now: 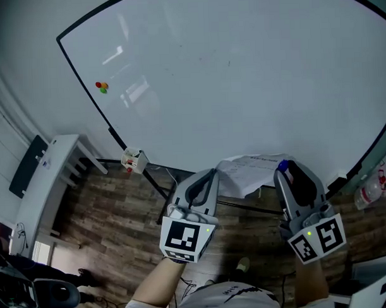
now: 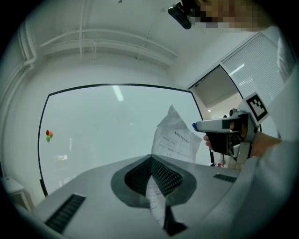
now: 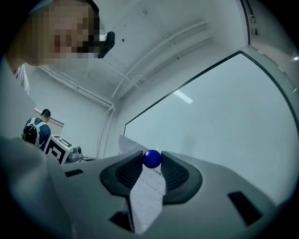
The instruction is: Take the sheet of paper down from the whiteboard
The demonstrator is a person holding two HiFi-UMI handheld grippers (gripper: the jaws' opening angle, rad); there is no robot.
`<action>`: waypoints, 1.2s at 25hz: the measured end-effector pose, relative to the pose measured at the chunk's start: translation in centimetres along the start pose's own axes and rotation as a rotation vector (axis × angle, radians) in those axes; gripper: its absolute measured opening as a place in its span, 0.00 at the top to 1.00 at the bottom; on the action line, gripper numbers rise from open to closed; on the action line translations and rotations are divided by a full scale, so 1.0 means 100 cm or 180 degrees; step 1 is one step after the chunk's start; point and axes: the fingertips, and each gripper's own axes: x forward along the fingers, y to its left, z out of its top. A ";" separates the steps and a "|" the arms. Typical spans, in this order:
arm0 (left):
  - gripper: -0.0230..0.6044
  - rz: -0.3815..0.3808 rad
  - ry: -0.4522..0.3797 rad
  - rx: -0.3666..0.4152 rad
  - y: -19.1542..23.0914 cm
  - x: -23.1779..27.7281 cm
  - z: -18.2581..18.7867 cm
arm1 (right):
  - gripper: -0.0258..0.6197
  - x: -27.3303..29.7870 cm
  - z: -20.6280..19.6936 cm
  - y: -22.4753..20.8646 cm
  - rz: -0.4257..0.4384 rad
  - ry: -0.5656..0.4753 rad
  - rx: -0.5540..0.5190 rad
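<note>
Paper sheet [image 1: 247,175] is hanging clear of the whiteboard [image 1: 241,73], the left claw [image 1: 208,176] pinching one edge, the right claw [image 1: 286,168] gripping another (around a blue magnet [image 3: 152,158]); lowering both evenly seems wisest.

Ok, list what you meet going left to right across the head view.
White shelf → red and green magnets → small box → left gripper → sheet of paper → right gripper on a blue magnet → clear bottle

sheet of paper [image 1: 250,170]: print too small for me to read; both ends hidden inside left gripper [image 1: 208,176] and right gripper [image 1: 286,168].
whiteboard [image 1: 241,73]: top and right cut off by the frame.
coloured dots [image 1: 102,87], upper left: too small for me to identify.
</note>
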 end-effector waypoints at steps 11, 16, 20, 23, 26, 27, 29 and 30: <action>0.94 -0.0232 0.0241 -0.0177 -0.003 -0.097 -0.046 | 0.76 -0.060 -0.047 0.092 -0.0286 0.0410 -0.0037; 0.94 -0.0281 0.0295 -0.0230 -0.005 -0.117 -0.052 | 0.76 -0.075 -0.039 0.107 -0.0384 0.0436 -0.0078; 0.94 -0.0246 0.0304 -0.0209 -0.006 -0.124 -0.047 | 0.76 -0.082 -0.029 0.111 -0.0375 0.0399 -0.0101; 0.94 -0.0223 0.0289 -0.0186 -0.011 -0.127 -0.041 | 0.76 -0.085 -0.026 0.110 -0.0350 0.0403 -0.0120; 0.94 -0.0193 0.0253 -0.0152 -0.016 -0.128 -0.032 | 0.76 -0.086 -0.019 0.107 -0.0319 0.0379 -0.0145; 0.94 -0.0184 0.0244 -0.0145 -0.018 -0.128 -0.030 | 0.76 -0.087 -0.016 0.107 -0.0307 0.0365 -0.0155; 0.94 -0.0171 0.0231 -0.0139 -0.022 -0.129 -0.026 | 0.76 -0.089 -0.012 0.108 -0.0283 0.0342 -0.0172; 0.94 -0.0166 0.0224 -0.0140 -0.024 -0.129 -0.025 | 0.76 -0.090 -0.010 0.108 -0.0273 0.0333 -0.0178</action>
